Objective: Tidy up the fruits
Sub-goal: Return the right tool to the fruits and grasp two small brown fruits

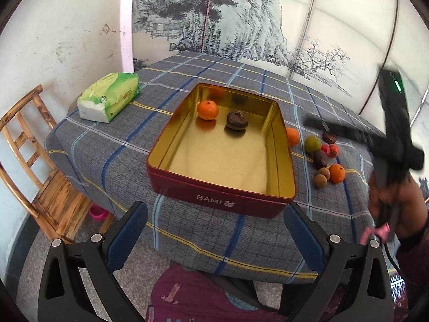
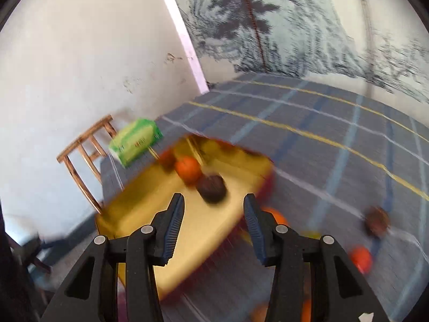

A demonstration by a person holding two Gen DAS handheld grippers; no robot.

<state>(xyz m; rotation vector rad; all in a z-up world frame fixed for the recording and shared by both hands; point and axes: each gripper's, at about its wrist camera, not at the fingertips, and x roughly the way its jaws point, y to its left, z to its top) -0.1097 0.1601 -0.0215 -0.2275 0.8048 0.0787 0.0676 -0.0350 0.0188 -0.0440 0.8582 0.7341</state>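
A red tin with a gold inside (image 1: 222,201) sits mid-table. In it lie an orange tangerine (image 1: 207,110) and a dark brown fruit (image 1: 237,120). Right of the tin on the cloth lie several loose fruits: an orange (image 1: 292,136), a green one (image 1: 312,143), dark ones (image 1: 320,158) and small red and brown ones. My left gripper (image 1: 214,230) is open and empty, held before the tin's near side. My right gripper (image 2: 214,224) is open and empty above the tin's right part (image 2: 187,230); that view is blurred. It shows in the left wrist view (image 1: 391,139) above the loose fruits.
A green tissue pack (image 1: 110,96) lies at the table's far left. A wooden chair (image 1: 34,158) stands left of the table. A painted screen (image 1: 241,16) backs the table. The checked cloth (image 1: 112,161) covers the table.
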